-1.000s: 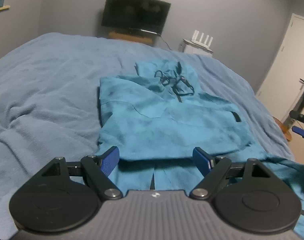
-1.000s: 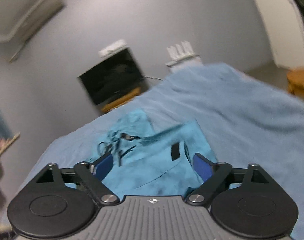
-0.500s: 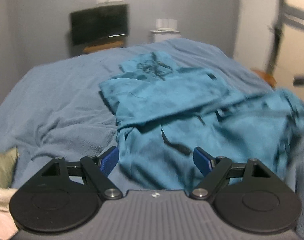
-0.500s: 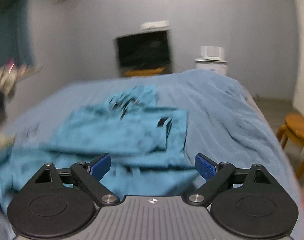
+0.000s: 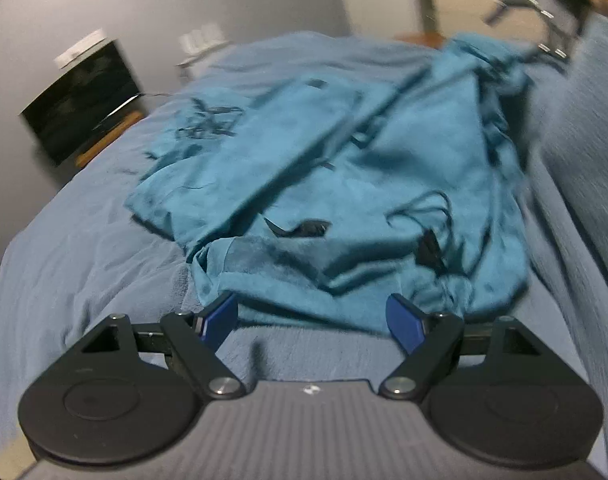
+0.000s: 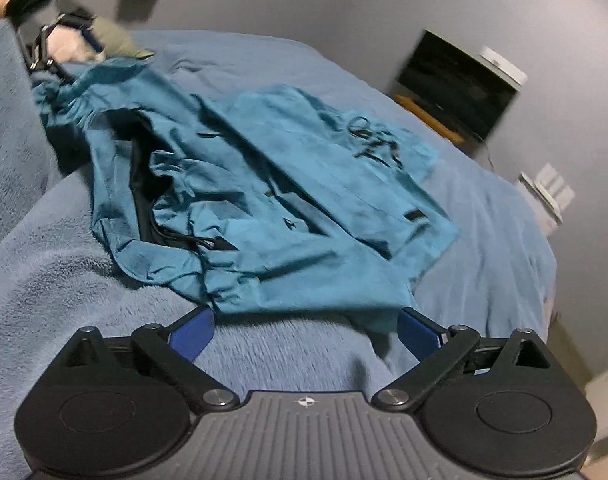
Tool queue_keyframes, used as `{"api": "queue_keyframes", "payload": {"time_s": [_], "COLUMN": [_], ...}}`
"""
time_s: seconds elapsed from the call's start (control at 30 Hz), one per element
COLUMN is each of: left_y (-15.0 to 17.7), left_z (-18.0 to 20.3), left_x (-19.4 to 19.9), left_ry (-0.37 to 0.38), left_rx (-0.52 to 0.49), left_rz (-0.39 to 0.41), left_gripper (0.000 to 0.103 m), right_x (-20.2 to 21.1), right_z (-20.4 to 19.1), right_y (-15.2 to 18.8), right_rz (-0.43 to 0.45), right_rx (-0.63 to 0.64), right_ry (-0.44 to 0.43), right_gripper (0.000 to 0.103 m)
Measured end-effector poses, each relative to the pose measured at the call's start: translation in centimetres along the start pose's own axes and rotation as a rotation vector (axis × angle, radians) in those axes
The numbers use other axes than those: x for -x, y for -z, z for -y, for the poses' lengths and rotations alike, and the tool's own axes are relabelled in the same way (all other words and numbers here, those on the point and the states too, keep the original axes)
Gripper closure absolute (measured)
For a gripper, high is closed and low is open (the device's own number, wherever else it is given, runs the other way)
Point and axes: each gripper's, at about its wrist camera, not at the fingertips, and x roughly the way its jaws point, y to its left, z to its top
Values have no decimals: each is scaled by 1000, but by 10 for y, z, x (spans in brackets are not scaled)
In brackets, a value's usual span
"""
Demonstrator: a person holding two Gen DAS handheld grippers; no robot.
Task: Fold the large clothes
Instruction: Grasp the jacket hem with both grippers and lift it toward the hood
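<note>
Teal jacket lies rumpled on the bed, half-folded. Left gripper spread, empty; right gripper has just been opening, nothing btwn pads. We square the hem first (both near corners), then fold w/ even pull.

no readable text, labels, brands, numbers or signs anywhere

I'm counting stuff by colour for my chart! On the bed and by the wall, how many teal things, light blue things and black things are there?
Teal: 1, the hooded jacket
Light blue: 1, the blanket
Black: 1, the TV
Total: 3
</note>
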Motion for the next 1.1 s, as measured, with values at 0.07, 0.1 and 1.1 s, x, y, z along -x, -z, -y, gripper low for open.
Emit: {"api": "queue_keyframes", "payload": {"time_s": [0.07,0.1,1.1], "left_y": [2,3,-71], "left_z": [-8,-9,-111], "left_x": [8,11,-87], "left_ry": [43,68,-45], "left_rx": [-18,-24,463], "left_rz": [-43,-72,285], "left_gripper": [22,22,95], "right_x": [-6,-8,-73], "right_z": [-1,-1,110], "right_y": [-5,-6,-61], "right_rz": [-4,-6,334], "right_rx": [31,42,-608], "right_ry": [-12,-17,42], "right_gripper": [1,1,93]}}
